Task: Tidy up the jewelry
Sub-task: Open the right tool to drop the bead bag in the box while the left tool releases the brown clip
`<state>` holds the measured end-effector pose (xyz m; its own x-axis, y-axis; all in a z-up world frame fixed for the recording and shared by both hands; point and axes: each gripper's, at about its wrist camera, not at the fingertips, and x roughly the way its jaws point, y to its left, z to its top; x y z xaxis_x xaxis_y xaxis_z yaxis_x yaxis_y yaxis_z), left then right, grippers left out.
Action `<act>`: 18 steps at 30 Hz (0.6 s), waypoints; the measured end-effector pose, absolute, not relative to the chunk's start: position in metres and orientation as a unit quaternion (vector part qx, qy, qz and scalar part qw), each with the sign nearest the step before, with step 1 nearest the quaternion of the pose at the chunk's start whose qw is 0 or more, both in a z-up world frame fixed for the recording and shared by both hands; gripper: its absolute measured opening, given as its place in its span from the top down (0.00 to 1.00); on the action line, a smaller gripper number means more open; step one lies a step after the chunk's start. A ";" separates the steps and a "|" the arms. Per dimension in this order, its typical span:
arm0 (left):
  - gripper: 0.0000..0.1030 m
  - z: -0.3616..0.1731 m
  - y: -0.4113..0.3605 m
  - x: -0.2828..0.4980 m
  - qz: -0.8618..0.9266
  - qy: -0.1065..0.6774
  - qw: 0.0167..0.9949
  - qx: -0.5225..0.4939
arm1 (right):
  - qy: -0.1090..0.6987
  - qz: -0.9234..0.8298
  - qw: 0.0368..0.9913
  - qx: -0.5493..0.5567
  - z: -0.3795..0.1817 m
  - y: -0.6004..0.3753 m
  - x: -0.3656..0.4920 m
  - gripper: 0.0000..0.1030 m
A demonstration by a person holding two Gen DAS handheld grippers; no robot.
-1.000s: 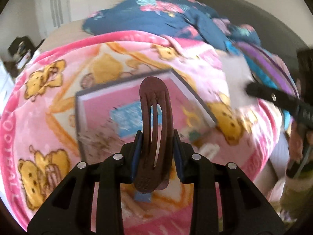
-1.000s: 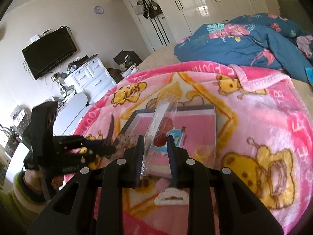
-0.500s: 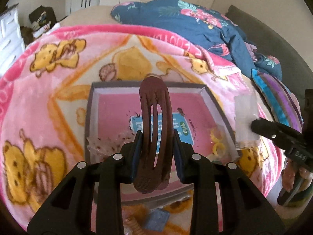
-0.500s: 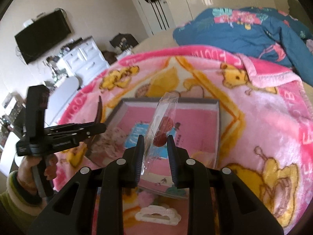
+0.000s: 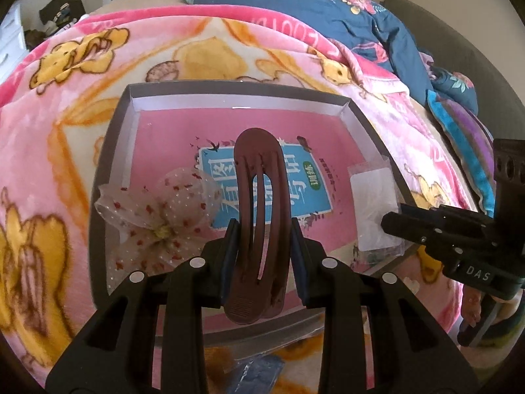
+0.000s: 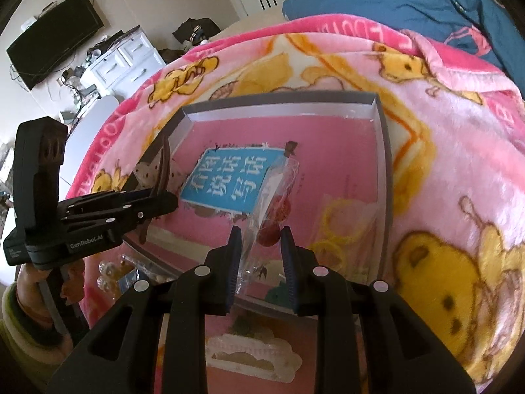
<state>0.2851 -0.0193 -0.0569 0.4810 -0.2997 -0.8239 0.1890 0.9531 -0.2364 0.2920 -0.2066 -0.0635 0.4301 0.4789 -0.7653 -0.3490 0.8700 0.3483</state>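
Observation:
A grey-rimmed box with a pink floor lies on the blanket; it also shows in the right wrist view. My left gripper is shut on a brown hair clip, held upright over the box. My right gripper is shut on a clear packet with red pieces inside, over the box's near right part; the packet also shows in the left wrist view. A dotted sheer bow lies in the box at the left. Yellow hair ties lie in it at the right.
The box rests on a pink bear-print blanket on a bed. A blue floral duvet is bunched behind. A white hair clip and a small blue packet lie on the blanket in front of the box. White drawers stand left.
Both grippers have come closer to the box and lower over it, each still holding its item. The right gripper's packet now hangs over the box's right side.

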 end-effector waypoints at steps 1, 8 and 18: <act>0.78 -0.058 -0.020 0.285 -0.142 0.490 0.858 -0.056 | 0.476 0.245 0.842 0.069 -0.065 -0.207 0.291 0.75; 0.78 -0.059 -0.023 0.285 -0.143 0.492 0.857 -0.052 | 0.474 0.232 0.846 0.076 -0.061 -0.215 0.285 0.57; 0.66 -0.053 -0.026 0.280 -0.142 0.486 0.861 -0.047 | 0.441 0.216 0.867 0.086 -0.034 -0.241 0.256 0.49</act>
